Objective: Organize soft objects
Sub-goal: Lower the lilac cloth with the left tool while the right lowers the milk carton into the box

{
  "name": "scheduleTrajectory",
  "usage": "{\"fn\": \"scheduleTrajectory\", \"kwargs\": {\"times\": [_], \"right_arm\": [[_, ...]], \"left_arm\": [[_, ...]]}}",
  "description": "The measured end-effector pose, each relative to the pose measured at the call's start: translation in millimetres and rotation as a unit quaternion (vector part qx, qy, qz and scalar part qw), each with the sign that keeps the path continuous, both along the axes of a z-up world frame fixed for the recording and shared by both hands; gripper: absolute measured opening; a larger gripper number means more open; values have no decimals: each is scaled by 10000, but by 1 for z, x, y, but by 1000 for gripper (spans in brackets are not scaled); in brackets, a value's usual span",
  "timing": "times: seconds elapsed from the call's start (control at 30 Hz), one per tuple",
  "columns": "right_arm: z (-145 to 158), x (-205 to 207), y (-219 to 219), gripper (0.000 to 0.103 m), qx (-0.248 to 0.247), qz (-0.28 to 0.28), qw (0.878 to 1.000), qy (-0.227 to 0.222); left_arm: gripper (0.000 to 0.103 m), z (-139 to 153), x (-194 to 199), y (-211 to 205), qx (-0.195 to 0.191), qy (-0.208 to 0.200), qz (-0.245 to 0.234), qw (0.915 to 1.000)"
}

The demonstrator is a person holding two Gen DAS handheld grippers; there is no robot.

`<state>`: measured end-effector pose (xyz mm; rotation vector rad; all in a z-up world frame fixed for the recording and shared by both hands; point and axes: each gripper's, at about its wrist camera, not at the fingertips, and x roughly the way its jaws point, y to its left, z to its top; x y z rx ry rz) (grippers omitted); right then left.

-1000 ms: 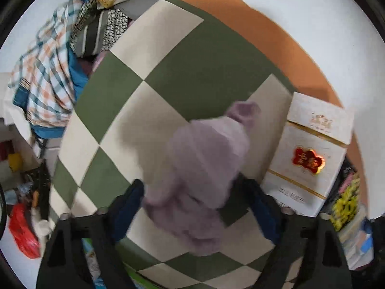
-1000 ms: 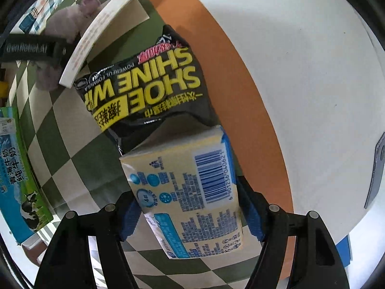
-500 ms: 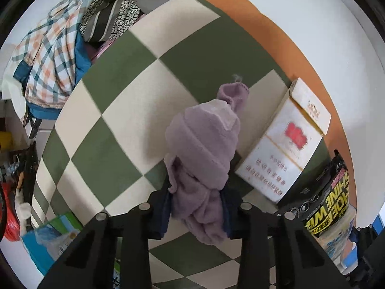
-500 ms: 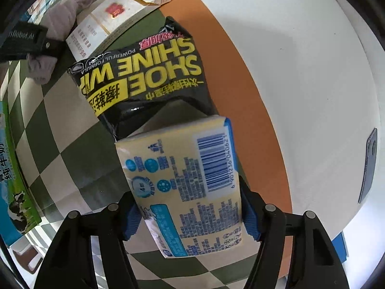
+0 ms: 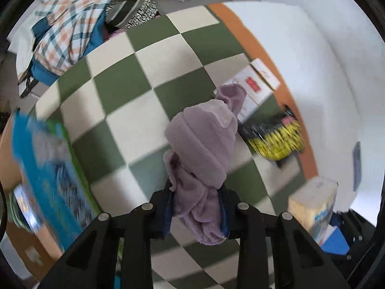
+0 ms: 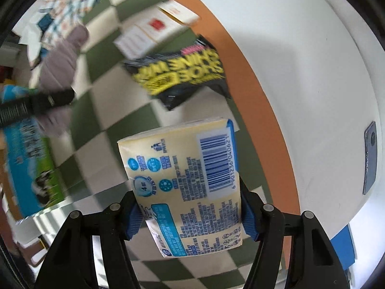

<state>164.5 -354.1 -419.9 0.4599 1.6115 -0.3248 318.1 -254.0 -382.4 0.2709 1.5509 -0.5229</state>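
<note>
My left gripper (image 5: 196, 213) is shut on a bunched purple towel (image 5: 203, 144) and holds it in the air above the green-and-white checkered cloth (image 5: 134, 82). The towel also shows in the right wrist view (image 6: 61, 65) at the upper left, with the left gripper across it. My right gripper (image 6: 190, 216) is shut on a pale yellow tissue pack (image 6: 190, 180) with a barcode, held above the cloth. That pack shows at the lower right of the left wrist view (image 5: 312, 204).
A black-and-yellow shoe wipes pack (image 6: 182, 72) and a white box with a red emblem (image 6: 154, 31) lie by the orange border. A blue-green milk carton box (image 5: 48, 175) stands at the left. A pile of clothes (image 5: 69, 29) lies at the far left.
My left gripper shut on the towel and lifted it away from the cloth. My right gripper rose with the tissue pack, away from the shoe wipes pack.
</note>
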Motion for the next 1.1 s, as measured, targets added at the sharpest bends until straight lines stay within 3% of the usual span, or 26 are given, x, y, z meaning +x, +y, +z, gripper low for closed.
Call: {"fn": "scheduleTrajectory", "kwargs": {"times": [0.2, 0.37, 0.43, 0.6, 0.7, 0.8, 0.93, 1.1], "right_arm": [[47, -13, 42, 68, 92, 337, 9986, -397], [101, 4, 82, 68, 358, 747, 9939, -722], [125, 22, 84, 68, 521, 940, 9905, -852], [159, 48, 174, 68, 943, 1658, 9750, -1141], [160, 63, 227, 68, 1162, 1954, 9671, -1140], [142, 82, 272, 68, 1436, 2031, 9632, -1020], [118, 105, 316, 68, 1634, 1964, 9635, -800], [79, 130, 354, 68, 1713, 1847, 9664, -505]], "left_arm": [[28, 57, -34, 69, -488, -327, 556, 9967], [28, 102, -57, 144, -715, -494, 1115, 9900], [28, 118, -59, 178, -693, -618, 1298, 9872], [28, 139, -58, 258, -533, -828, 1808, 9786], [28, 133, -52, 301, -423, -743, 2123, 9735], [28, 114, -39, 343, -256, -576, 2392, 9689], [28, 83, -19, 391, -163, -197, 2677, 9632], [28, 48, -1, 421, -87, 240, 2749, 9611]]}}
